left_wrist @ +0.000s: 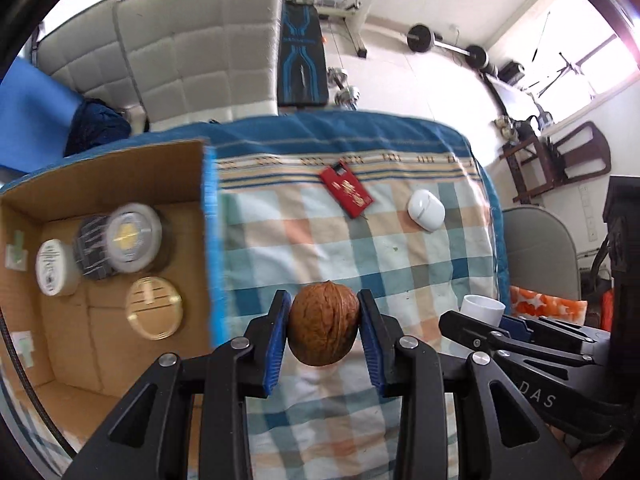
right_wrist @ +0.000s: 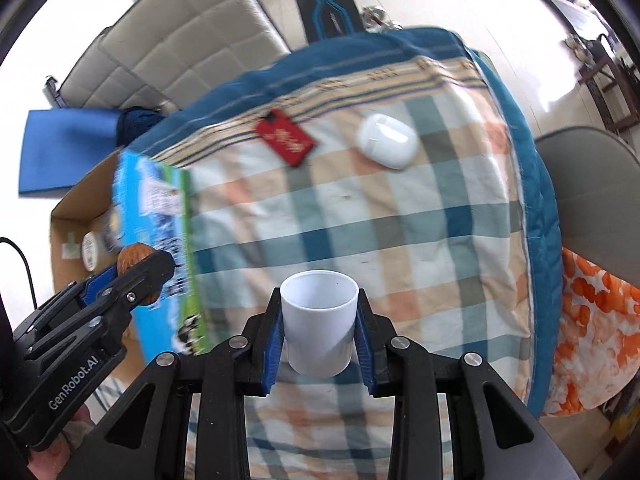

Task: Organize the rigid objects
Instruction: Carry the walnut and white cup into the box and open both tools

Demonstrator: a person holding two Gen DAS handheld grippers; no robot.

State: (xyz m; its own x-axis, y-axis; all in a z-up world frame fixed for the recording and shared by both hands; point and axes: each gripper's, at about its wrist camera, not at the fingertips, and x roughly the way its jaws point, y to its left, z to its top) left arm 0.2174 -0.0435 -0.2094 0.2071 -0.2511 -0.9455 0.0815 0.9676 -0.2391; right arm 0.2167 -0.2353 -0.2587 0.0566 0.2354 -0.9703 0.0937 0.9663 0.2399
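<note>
My left gripper (left_wrist: 323, 326) is shut on a brown walnut (left_wrist: 323, 325) and holds it above the checked cloth, just right of the open cardboard box (left_wrist: 100, 184). My right gripper (right_wrist: 319, 326) is shut on a white cup (right_wrist: 319, 320), upright, above the cloth. The cup (left_wrist: 482, 309) and right gripper also show at the right of the left wrist view. The left gripper with the walnut (right_wrist: 134, 258) shows at the left of the right wrist view, over the box wall. A red card (left_wrist: 347, 193) and a white case (left_wrist: 426, 209) lie on the cloth at the far side.
The box holds a round silver-rimmed tin (left_wrist: 130, 238), a white lid (left_wrist: 54, 267), a gold round tin (left_wrist: 154, 307) and a dark ridged item (left_wrist: 93, 252). The box's outer wall (right_wrist: 160, 248) is blue and green print. A padded grey bench (left_wrist: 192, 52) and gym weights (left_wrist: 444, 44) stand behind.
</note>
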